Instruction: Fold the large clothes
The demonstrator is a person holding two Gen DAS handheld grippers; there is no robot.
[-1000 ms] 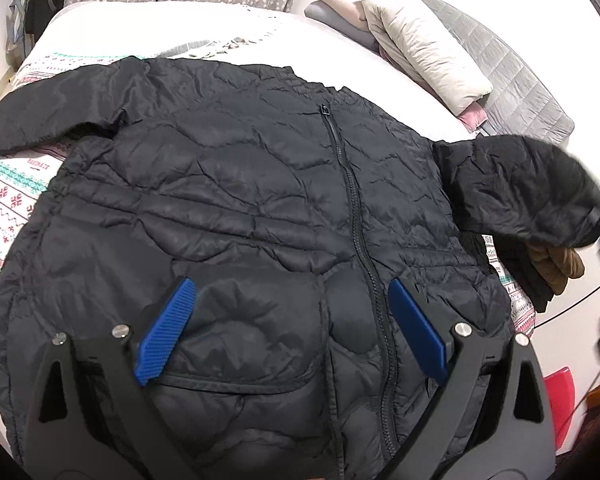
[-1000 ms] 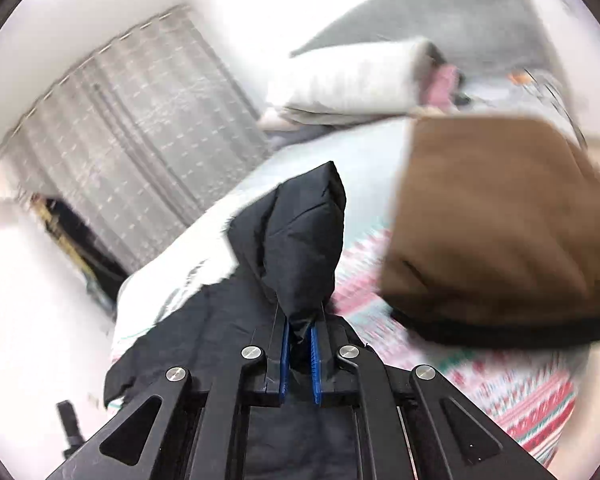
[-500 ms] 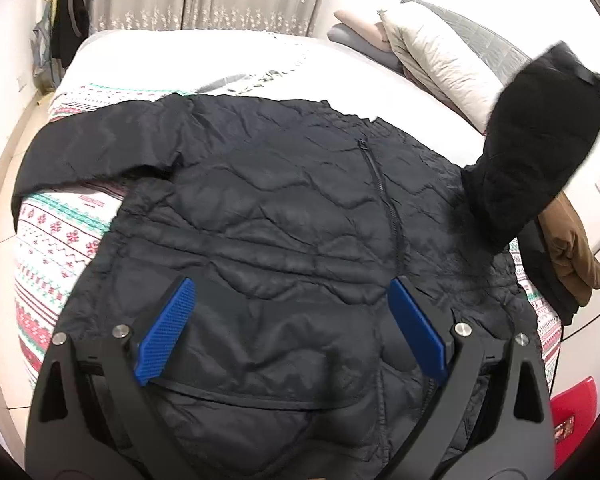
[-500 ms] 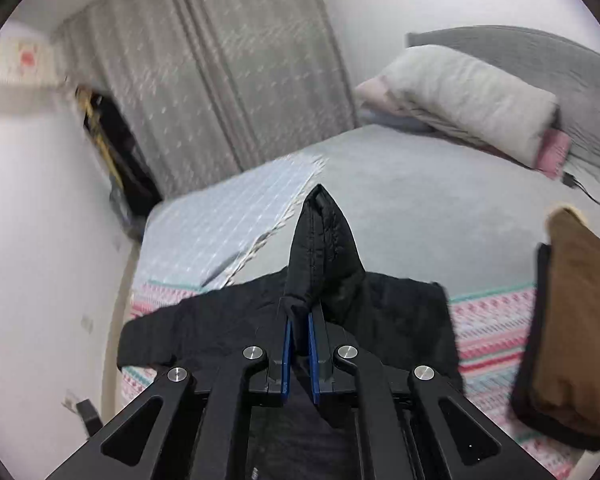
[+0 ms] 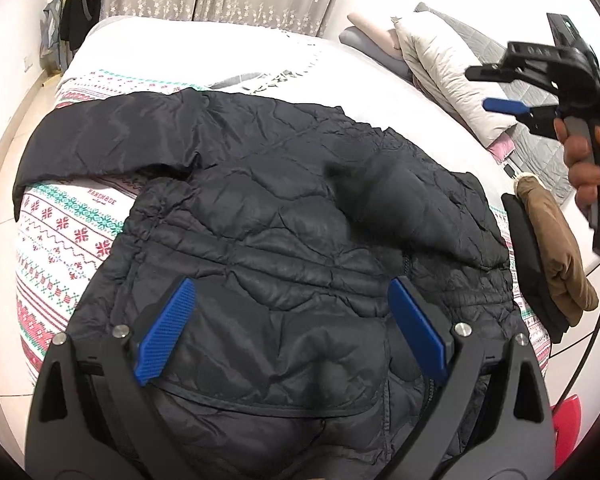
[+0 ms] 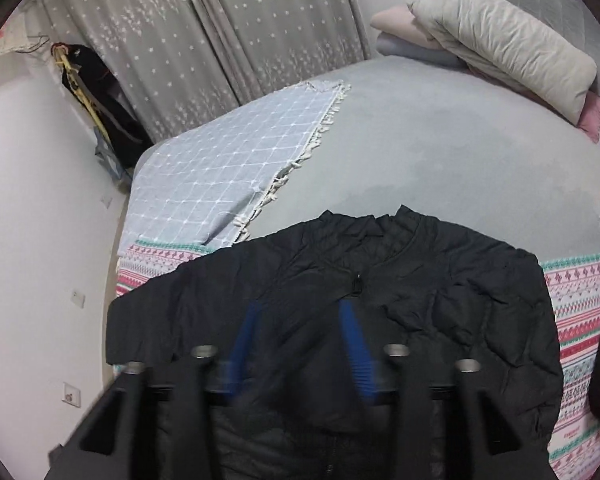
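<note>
A black quilted jacket lies front up on the bed. One sleeve stretches out to the left. The other sleeve, blurred, lies folded across the chest. My left gripper hovers open over the jacket's hem, its blue pads wide apart with nothing between them. A hand holds my right gripper up at the far right, above the bed. In the right wrist view the right gripper is blurred, its jaws opening and empty, above the jacket near the collar zip.
Folded brown and black clothes sit at the bed's right edge beside the jacket. Pillows and a grey quilt are stacked at the head. A checked throw covers the far left corner. Under the jacket lies a patterned bedspread.
The right gripper swung the sleeve over the jacket and let it go. The sleeve now lies across the chest. The left gripper pulled back slightly.
</note>
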